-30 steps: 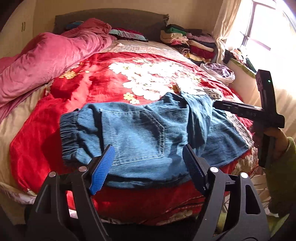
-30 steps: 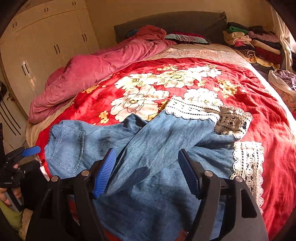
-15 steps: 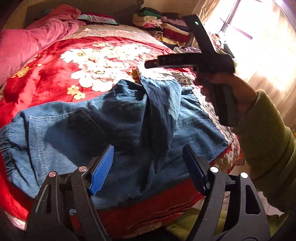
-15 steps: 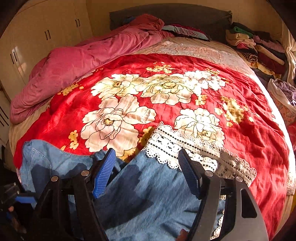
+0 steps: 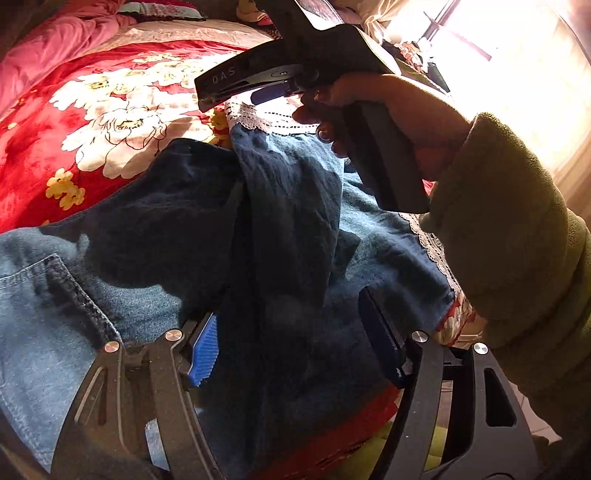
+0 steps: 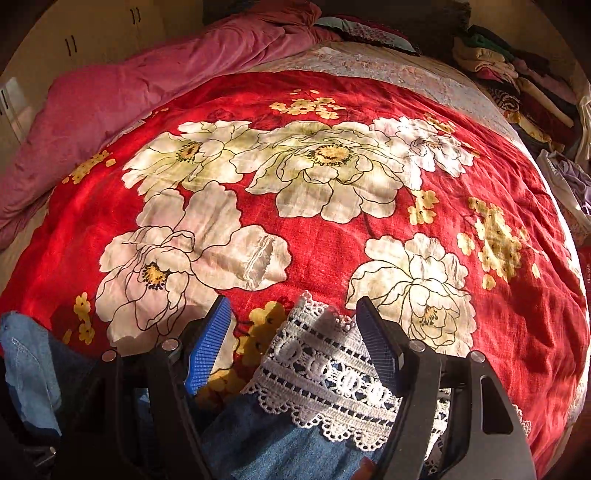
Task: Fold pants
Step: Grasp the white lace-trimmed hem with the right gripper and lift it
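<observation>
My left gripper (image 5: pixel 291 347) hangs over the denim pants (image 5: pixel 155 236); its jaws have just been closing a little yet stand apart, a dark fold of a leg between them, untouched. My right gripper (image 6: pixel 291 339) has its jaws apart above the lace hem (image 6: pixel 332 373) of that leg, which reaches just between them. The pants lie on the red flowered blanket (image 6: pixel 332 229), which spreads out ahead.

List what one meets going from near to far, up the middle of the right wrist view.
White lace hem of the blue denim pants → red blanket with large white flowers → pale patterned sheet → dark headboard.
</observation>
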A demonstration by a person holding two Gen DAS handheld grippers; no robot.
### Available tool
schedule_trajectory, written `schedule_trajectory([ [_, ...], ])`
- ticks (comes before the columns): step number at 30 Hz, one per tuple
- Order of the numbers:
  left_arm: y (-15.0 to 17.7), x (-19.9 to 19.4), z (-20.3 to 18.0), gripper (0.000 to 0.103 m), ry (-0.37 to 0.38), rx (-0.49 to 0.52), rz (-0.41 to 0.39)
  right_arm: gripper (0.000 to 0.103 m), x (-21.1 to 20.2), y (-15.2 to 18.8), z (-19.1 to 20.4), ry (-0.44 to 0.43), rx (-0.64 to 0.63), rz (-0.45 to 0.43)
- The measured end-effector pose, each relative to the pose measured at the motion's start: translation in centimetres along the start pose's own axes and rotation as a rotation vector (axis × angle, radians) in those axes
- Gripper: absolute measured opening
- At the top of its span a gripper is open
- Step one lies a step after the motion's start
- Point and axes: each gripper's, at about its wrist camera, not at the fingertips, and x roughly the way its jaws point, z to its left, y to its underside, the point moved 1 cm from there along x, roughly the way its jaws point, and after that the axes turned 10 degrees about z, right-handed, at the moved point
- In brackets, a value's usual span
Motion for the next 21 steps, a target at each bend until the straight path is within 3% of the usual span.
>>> schedule_trajectory([
  [2, 0.0, 0.5, 0.4, 0.061, 0.011, -0.015, 0.002, 0.061, 0.7, 0.0, -0.5, -0.014, 0.008, 0.018],
  [3, 0.0, 0.6, 0.5, 0.061, 0.016, -0.02, 0.002, 0.047, 1.0, 0.0, -0.7, -0.015, 0.005, 0.022],
  [8, -0.1, 0.5, 0.8, 0.061, 0.045, -0.035, -0.009, 0.014, 0.1, 1.1, -1.6, -0.048, 0.005, -0.031],
  [15, -0.1, 0.7, 0.6, 0.061, 0.027, -0.025, -0.026, 0.011, -5.5, 4.2, -4.5, -0.106, 0.1, -0.167],
  [21, -0.3, 0.7, 0.9, 0.05, 0.005, -0.039, -0.04, 0.011, -9.7, 7.9, -6.7, -0.128, 0.159, -0.248],
])
